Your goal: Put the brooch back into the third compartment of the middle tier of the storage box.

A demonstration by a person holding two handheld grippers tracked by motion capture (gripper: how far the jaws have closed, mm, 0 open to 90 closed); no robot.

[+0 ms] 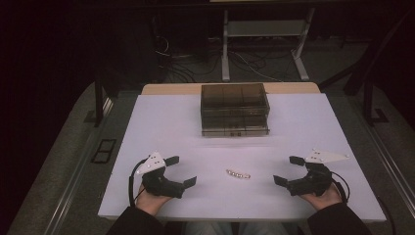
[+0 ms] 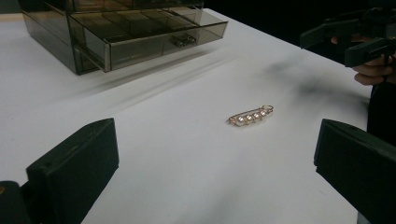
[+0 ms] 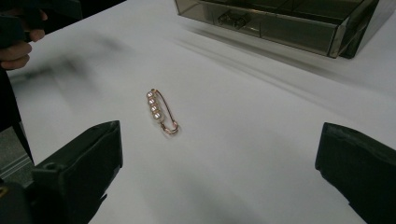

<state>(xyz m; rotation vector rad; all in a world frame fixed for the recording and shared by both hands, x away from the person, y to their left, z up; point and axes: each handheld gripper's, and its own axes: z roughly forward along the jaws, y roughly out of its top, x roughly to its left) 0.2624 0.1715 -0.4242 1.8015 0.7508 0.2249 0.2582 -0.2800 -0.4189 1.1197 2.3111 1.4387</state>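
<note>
Pearl pin (image 1: pixel 238 174) flat on the white surface (image 1: pixel 161 122), lower centre of the high view, long axis left to right; between left gripper (image 1: pixel 180 171) and right gripper (image 1: pixel 288 170), roughly midway; both jaws wide open, holding nothing; drawer box (image 1: pixel 234 108) above centre.

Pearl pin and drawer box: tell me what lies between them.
Nothing. In the high view, only bare white table separates the pearl pin from the drawer box; the left gripper view shows the same bare stretch.
</note>
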